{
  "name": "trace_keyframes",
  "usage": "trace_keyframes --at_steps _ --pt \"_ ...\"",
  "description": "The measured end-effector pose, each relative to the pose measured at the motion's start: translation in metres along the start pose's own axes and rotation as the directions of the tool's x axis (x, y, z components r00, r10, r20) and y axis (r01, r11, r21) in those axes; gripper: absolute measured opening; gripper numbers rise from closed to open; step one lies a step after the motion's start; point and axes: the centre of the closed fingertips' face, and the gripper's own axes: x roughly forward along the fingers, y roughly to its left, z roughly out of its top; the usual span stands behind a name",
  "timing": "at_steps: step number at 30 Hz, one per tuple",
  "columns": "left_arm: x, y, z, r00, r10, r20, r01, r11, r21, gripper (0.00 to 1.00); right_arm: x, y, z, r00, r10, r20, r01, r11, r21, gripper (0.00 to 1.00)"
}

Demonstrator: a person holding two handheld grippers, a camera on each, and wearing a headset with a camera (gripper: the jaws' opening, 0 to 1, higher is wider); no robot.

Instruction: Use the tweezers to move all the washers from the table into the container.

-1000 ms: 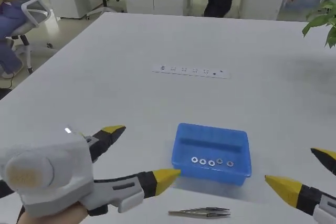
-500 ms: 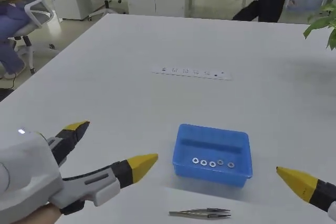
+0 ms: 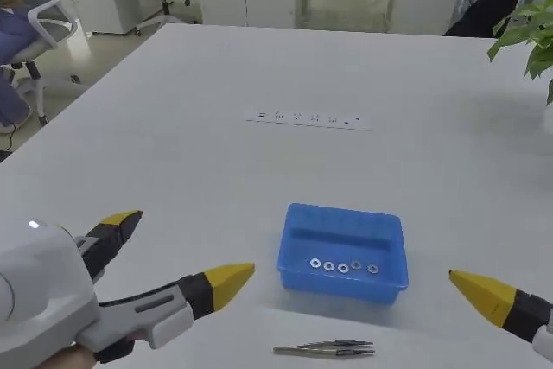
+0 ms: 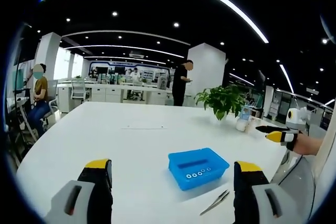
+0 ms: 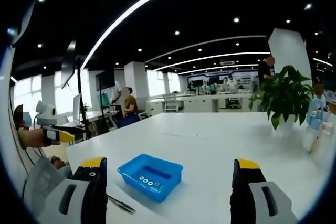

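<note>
- The bench (image 3: 259, 66) is a broad white top with a smooth matte surface.
- The container (image 3: 342, 229) is a shallow rectangular tray of blue plastic with rounded corners. It sits toward the bench's near edge.
- Five washers (image 3: 343, 266), small flat silver rings, lie in a row on the container's floor, closer to its near wall.
- The tweezers (image 3: 324, 349) are thin, bright metal with two slim arms meeting at one end. They lie flat just in front of the container, close to the near edge and not touching the container.
- The left gripper (image 3: 175, 248) has a pale grey body and black jaws with yellow tips. The jaws are spread wide and hold nothing.
- The right gripper (image 5: 169, 164) also has its jaws wide apart and holds nothing.
- A flat white power strip (image 3: 307, 117) lies mid-bench.
</note>
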Motion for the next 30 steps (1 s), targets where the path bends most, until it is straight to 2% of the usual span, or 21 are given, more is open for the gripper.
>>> trace_keyframes --at_steps 9,30 --pt "0.0000 -0.0003 0.0002 1.0000 -0.005 -0.007 0.005 1.000 0.003 0.99 -0.0031 -0.0063 -0.0020 0.9998 -0.018 -0.002 0.018 1.000 0.010 0.99" --pt "-0.0024 -0.0006 -0.0023 0.9998 0.001 -0.017 -0.001 1.000 0.006 0.99 0.0020 0.0026 -0.0052 0.9998 0.007 -0.020 -0.007 1.000 0.010 0.99"
